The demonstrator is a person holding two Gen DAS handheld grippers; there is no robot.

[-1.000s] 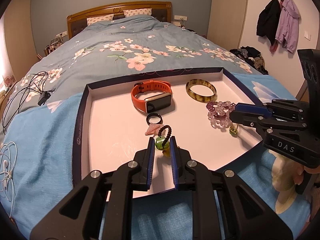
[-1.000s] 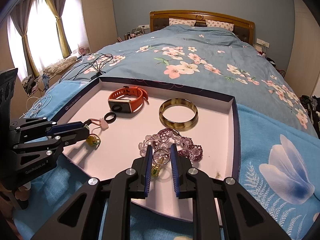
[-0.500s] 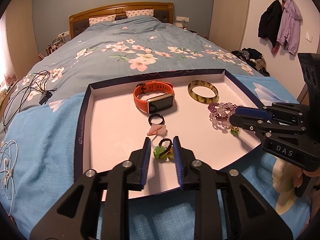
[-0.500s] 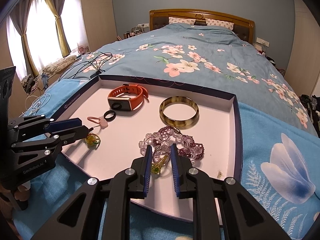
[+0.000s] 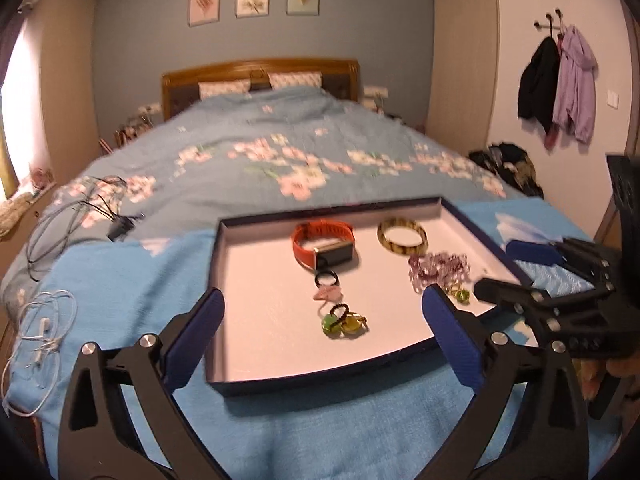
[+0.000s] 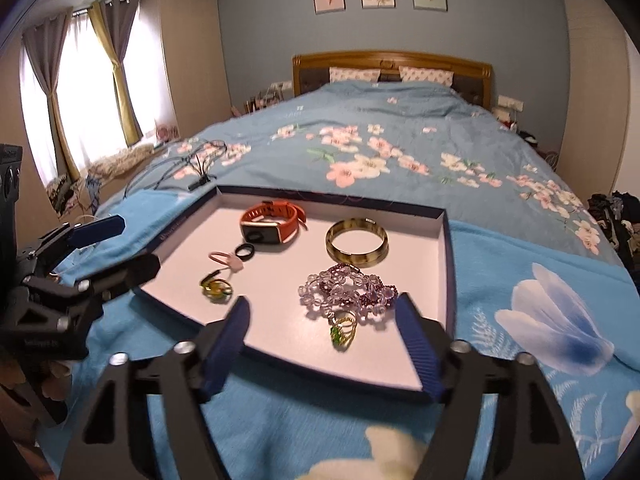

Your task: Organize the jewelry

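A shallow box tray with a white floor lies on the bed. In it are an orange smartwatch, a tortoiseshell bangle, a black ring, a pink charm, purple bead bracelets, a green and amber bead piece and a gold ring with a green stone. My left gripper is open and empty, back from the tray's near edge. My right gripper is open and empty, just behind the gold ring.
The bed has a blue floral cover and a light blue blanket under the tray. Black cables and white earphones lie left of the tray. Coats hang on the right wall.
Both grippers opened wide and pulled back and up from the tray. The left let go of the green and amber bead piece; the right let go of the gold ring.
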